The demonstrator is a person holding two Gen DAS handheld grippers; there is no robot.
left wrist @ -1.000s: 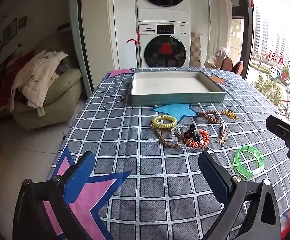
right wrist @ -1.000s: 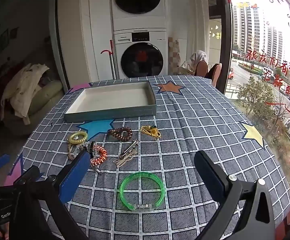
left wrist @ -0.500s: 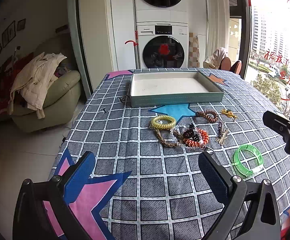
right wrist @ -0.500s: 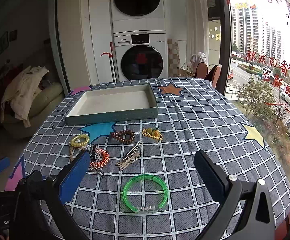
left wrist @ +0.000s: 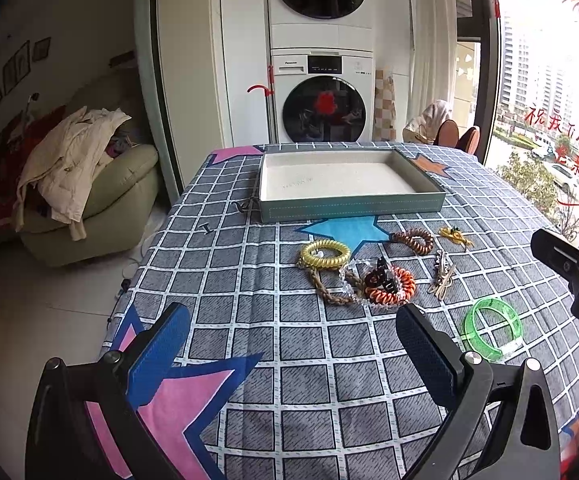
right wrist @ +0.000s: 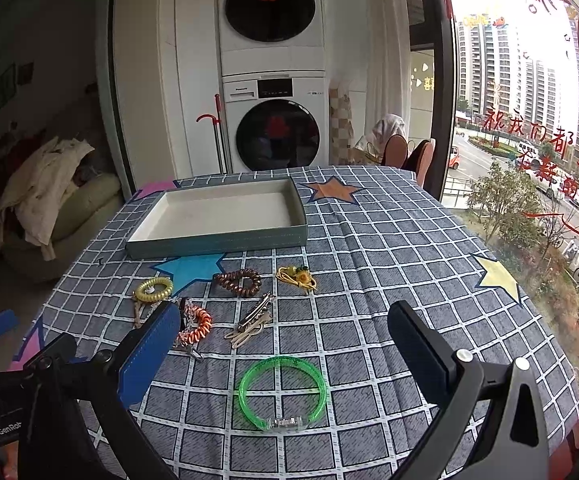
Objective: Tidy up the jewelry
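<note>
Both hand-held grippers, the left (left wrist: 289, 344) and the right (right wrist: 285, 344), hovered above the near edge of the desk (right wrist: 389, 240) with fingers wide apart, holding nothing. The jewelry lay in the middle of the desk: a yellow coil (left wrist: 324, 254), a brown coil (right wrist: 238, 281), an orange coil (left wrist: 389, 286) and clips (right wrist: 251, 320). A green bangle (right wrist: 282, 392) lay nearest the right gripper. The tray (right wrist: 217, 240) stood near the far edge.

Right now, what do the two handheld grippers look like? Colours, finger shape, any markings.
Both are black, frame-like bodies with silver screws. The left gripper has flat paddle fingers with textured blue pads. The right gripper is built the same, with a blue pad on its left finger. White lettering starting "GenRob" shows on black hardware at the right view's lower left. No cables or sleeves visible.
</note>
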